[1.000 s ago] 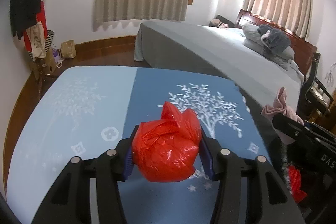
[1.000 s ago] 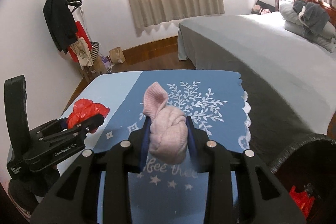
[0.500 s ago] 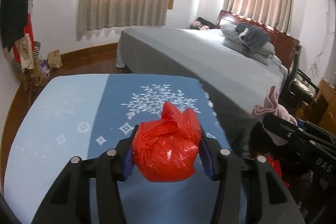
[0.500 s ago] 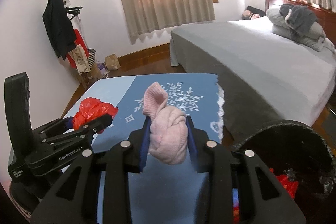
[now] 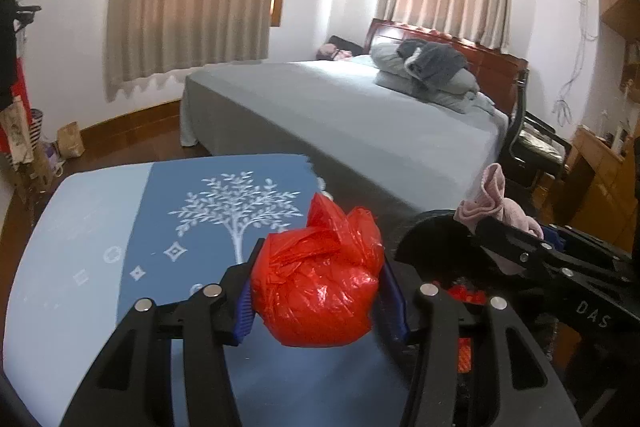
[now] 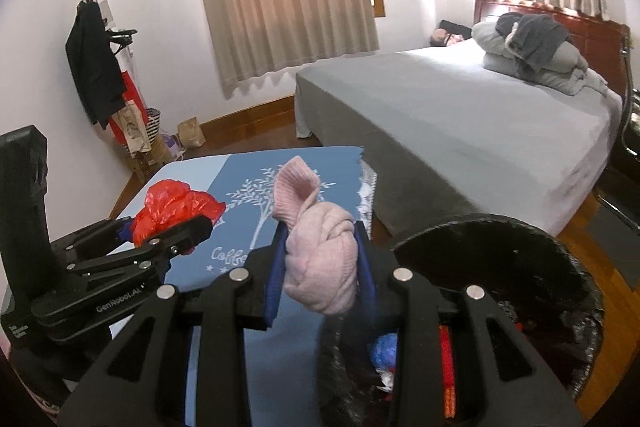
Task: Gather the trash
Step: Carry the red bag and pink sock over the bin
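Left wrist view shows the left gripper [image 5: 318, 301] with its jaws clamped on a crumpled red plastic bag [image 5: 320, 287], held above the right edge of the blue bench [image 5: 100, 227]. The right gripper [image 6: 320, 275] grips a rolled pink sock [image 6: 320, 259], held over the near rim of the black trash bin [image 6: 520, 251], which stands just beside the bench.

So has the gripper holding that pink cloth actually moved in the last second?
Yes. The right gripper, shut on the pink cloth, has swung off the blue tablecloth toward the black bin, which now fills far more of its view.
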The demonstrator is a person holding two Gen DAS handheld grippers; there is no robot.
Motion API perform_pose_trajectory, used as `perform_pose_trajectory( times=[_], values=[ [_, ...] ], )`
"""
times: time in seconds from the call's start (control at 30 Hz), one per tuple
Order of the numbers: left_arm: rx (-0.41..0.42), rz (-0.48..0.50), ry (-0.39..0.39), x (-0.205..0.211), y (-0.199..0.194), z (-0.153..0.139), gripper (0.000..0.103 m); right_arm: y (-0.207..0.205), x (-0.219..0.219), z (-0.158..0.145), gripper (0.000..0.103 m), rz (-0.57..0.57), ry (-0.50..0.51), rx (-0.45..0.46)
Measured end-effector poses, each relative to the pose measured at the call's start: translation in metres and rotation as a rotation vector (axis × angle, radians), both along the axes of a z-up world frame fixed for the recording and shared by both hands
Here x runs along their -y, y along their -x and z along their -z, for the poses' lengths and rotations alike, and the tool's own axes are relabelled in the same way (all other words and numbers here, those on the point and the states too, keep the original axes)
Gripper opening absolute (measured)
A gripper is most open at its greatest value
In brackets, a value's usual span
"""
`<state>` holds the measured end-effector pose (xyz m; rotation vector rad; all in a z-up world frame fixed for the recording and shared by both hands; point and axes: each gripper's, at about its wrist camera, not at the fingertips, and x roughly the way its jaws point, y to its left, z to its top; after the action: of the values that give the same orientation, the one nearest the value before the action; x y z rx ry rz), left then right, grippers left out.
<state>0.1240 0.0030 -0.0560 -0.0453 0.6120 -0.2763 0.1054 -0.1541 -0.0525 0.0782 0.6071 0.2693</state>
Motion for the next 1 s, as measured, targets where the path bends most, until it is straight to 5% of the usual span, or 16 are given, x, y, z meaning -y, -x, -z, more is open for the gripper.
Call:
perform_pose_trajectory(
  times=[1.0],
  values=[
    [0.031, 0.240, -0.007, 0.118, 0.015, -0.007, 0.052, 0.060, 0.108, 0.002, 0.031, 0.231, 0.011, 0.027]
  ],
)
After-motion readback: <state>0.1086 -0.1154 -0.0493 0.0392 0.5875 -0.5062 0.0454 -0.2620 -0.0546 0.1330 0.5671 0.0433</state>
